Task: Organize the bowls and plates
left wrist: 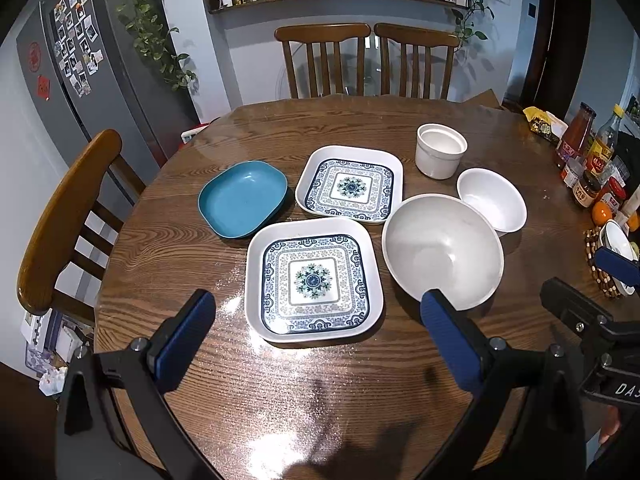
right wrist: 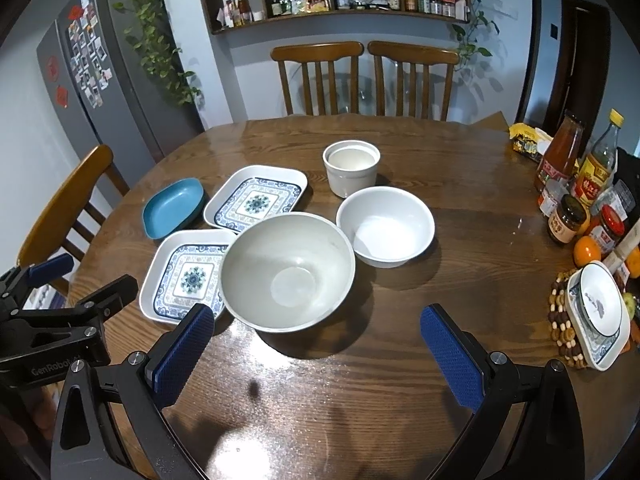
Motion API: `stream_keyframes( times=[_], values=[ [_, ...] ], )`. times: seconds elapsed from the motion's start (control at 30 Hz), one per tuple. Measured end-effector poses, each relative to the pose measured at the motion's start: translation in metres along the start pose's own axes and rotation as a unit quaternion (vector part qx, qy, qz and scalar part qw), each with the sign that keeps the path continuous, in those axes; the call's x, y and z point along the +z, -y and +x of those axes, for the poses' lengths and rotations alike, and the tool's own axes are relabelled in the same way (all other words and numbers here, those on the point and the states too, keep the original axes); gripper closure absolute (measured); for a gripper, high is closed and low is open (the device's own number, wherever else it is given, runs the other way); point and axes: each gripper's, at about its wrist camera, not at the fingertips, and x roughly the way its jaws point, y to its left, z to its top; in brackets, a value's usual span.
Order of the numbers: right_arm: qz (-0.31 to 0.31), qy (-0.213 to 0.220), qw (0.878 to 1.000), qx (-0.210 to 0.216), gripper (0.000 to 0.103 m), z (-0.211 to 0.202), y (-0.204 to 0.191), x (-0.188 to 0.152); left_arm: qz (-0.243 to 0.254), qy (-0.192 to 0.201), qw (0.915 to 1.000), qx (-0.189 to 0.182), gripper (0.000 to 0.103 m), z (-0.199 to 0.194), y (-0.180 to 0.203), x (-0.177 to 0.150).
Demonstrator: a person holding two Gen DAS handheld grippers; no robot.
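On the round wooden table (left wrist: 200, 360) lie two square blue-patterned plates, one near (left wrist: 314, 280) (right wrist: 186, 276) and one farther back (left wrist: 350, 184) (right wrist: 256, 200). A blue dish (left wrist: 244, 198) (right wrist: 174, 208) sits to their left. A large white bowl (left wrist: 442, 248) (right wrist: 288, 272), a smaller white bowl (left wrist: 492, 198) (right wrist: 386, 226) and a white pot (left wrist: 440, 150) (right wrist: 351, 172) stand to the right. My left gripper (left wrist: 320, 344) is open and empty above the table in front of the near plate. My right gripper (right wrist: 320, 352) is open and empty in front of the large bowl.
Sauce bottles and jars (right wrist: 576, 184), oranges (right wrist: 586, 250) and a patterned dish on a beaded trivet (right wrist: 596, 316) crowd the table's right edge. Wooden chairs stand at the far side (left wrist: 368, 60) and the left (left wrist: 64, 220). A fridge (left wrist: 80, 80) stands at the left.
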Motion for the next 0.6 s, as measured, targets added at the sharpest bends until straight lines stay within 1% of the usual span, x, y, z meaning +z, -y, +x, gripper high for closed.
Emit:
stream_keyframes(
  times=[0.6],
  values=[
    [-0.006, -0.001, 1.0, -0.004, 0.0, -0.001, -0.0035, 0.0001, 0.007, -0.004, 1.0, -0.003, 0.001, 0.0032, 0.0032, 0.0003]
  ],
)
